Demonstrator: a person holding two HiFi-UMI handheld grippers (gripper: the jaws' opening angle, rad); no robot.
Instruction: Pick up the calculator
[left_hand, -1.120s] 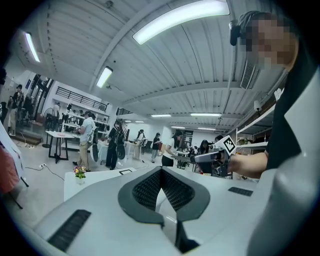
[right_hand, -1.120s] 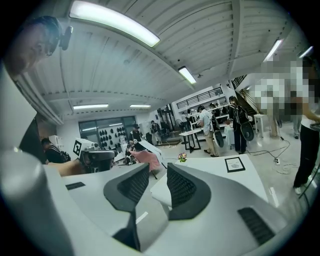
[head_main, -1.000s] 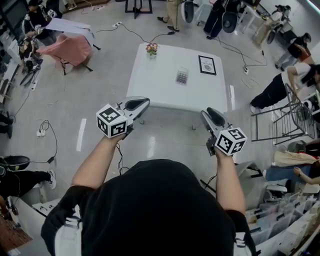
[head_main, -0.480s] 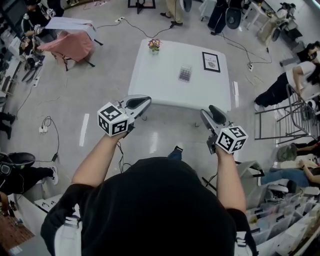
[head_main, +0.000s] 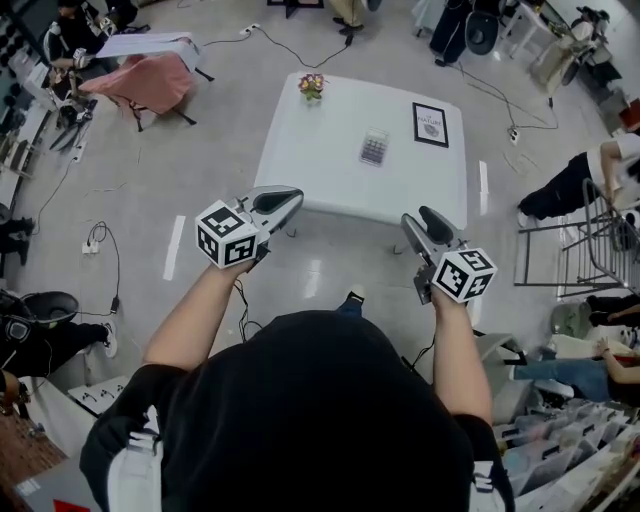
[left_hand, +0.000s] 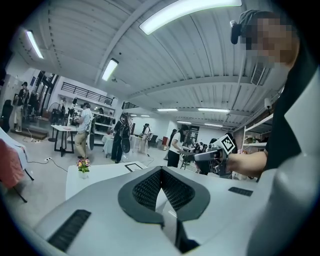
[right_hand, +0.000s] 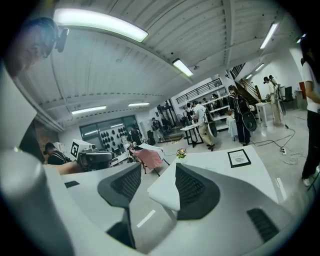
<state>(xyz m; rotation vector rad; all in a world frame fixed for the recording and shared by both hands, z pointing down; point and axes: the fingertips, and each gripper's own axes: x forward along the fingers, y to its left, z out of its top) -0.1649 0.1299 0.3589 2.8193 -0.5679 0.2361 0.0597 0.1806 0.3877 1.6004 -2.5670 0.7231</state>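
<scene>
The calculator (head_main: 373, 148) is small and grey and lies flat on the middle of the white table (head_main: 320, 170), ahead of me. Both grippers hover over the floor short of the table's near edge, apart from it. My left gripper (head_main: 293, 197) sits before the near left corner, pads meeting at the tip, nothing in them (left_hand: 161, 172). My right gripper (head_main: 412, 222) is before the near right corner, jaws spread with nothing between them (right_hand: 155, 182). I cannot make out the calculator in either gripper view.
A small flower pot (head_main: 312, 86) and a framed picture (head_main: 430, 124) stand at the table's far side. A pink-draped chair (head_main: 140, 85) is far left, a metal rack (head_main: 570, 250) right, cables (head_main: 100, 250) on the floor, people all round.
The person has stepped toward the table, which now looks a little larger and nearer. A shoe tip has come into view below the grippers. Both grippers have gone forward with the body.
</scene>
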